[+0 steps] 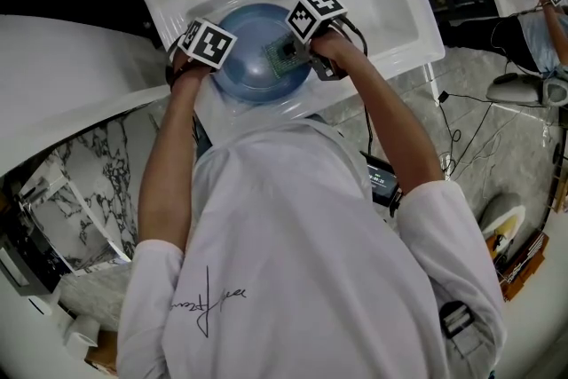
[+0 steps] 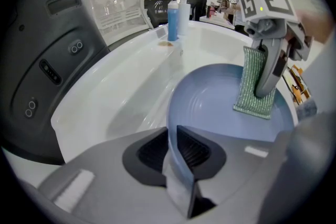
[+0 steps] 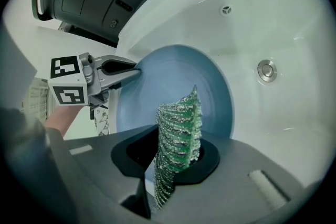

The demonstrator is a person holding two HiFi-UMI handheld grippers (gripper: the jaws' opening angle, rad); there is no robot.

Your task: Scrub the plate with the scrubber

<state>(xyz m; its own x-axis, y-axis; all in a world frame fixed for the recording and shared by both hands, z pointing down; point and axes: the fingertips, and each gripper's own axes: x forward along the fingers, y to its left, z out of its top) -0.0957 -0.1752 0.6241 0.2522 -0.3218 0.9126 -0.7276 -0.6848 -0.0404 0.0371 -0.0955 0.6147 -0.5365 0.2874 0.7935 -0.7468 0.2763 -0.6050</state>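
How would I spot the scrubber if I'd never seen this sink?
Find the white sink, then the blue plate in it. The scrubber is the green glittery mesh pad pinched in the right gripper; nothing else there is green.

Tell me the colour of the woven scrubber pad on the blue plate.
Woven scrubber pad: green with silvery threads, clearest in the right gripper view.

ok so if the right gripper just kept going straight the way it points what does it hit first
The blue plate: the right gripper points at its inner face, and the green scrubber clamped in its jaws would meet it first. It may already be touching; depth is unclear.
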